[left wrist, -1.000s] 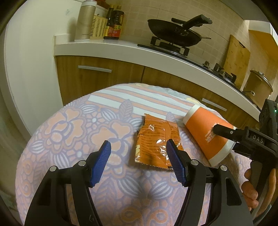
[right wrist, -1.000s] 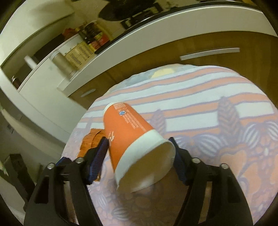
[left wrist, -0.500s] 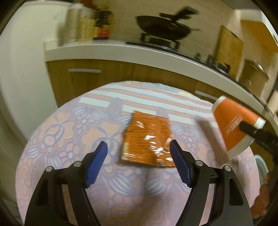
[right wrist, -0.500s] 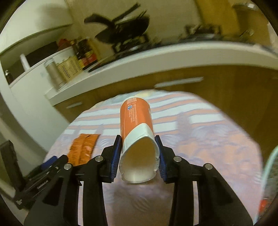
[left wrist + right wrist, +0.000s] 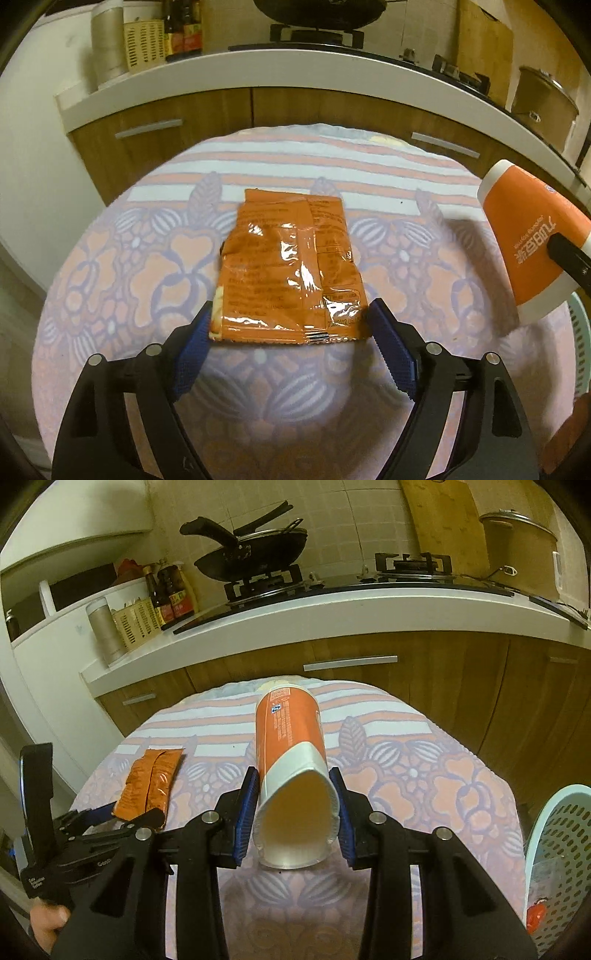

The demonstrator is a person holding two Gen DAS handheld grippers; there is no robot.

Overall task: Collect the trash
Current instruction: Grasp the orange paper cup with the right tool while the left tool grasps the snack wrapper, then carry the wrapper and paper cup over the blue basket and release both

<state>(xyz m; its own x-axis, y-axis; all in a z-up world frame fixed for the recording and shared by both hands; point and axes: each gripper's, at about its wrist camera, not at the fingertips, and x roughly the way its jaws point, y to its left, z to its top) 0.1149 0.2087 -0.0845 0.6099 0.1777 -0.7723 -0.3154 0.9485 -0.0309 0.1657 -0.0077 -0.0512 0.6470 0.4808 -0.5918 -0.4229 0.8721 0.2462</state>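
Orange and white, the squashed paper cup (image 5: 295,775) sits at the centre of the right wrist frame, pinched between the blue pads (image 5: 245,812) of the right gripper (image 5: 293,818) and held above the floral tablecloth (image 5: 424,775). At the centre of the left wrist frame, a crinkled orange foil snack wrapper (image 5: 291,273) lies flat on the cloth, its near edge between the spread fingers of the left gripper (image 5: 291,350), whose pads flank it. A pale green plastic basket (image 5: 554,856) stands at the lower right.
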